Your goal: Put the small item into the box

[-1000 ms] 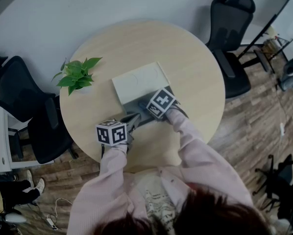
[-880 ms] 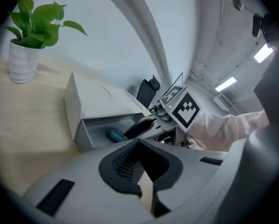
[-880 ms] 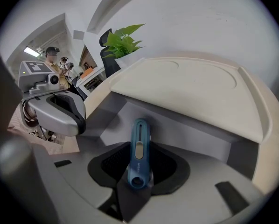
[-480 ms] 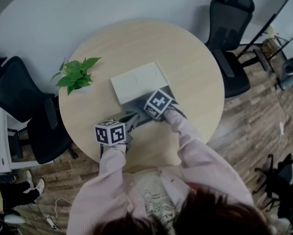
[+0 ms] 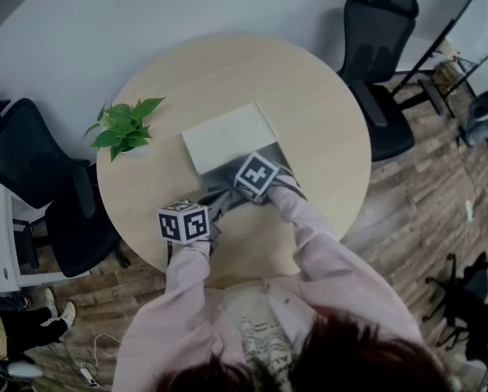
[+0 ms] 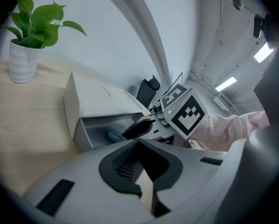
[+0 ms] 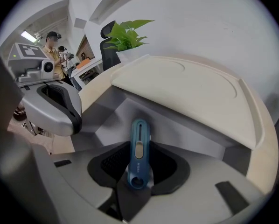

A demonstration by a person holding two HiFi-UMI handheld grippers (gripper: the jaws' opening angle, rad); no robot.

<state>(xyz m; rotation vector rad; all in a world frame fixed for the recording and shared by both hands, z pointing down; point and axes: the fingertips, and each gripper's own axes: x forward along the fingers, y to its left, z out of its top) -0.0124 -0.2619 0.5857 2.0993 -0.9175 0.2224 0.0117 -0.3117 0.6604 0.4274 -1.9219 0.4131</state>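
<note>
A white box [image 5: 226,135] stands mid-table with its grey drawer [image 5: 281,155] pulled out toward me. My right gripper [image 5: 246,188] points steeply down into the drawer and is shut on the near end of a small blue stick-shaped item [image 7: 138,148]. The item reaches forward over the drawer floor [image 7: 177,129]. In the left gripper view the blue item [image 6: 114,136] shows low inside the drawer, under a right fingertip [image 6: 138,129]. My left gripper [image 5: 219,201] sits at the drawer's front left corner, jaws together with nothing between them [image 6: 142,181].
A potted green plant [image 5: 126,127] stands on the round wooden table [image 5: 326,96] left of the box. Black office chairs [image 5: 381,64] sit around the table, one at the right and others at the left [image 5: 32,170]. People stand far off in the right gripper view.
The right gripper has tilted a little, and its marker cube has shifted slightly left and toward me over the drawer. The left gripper has stayed put.
</note>
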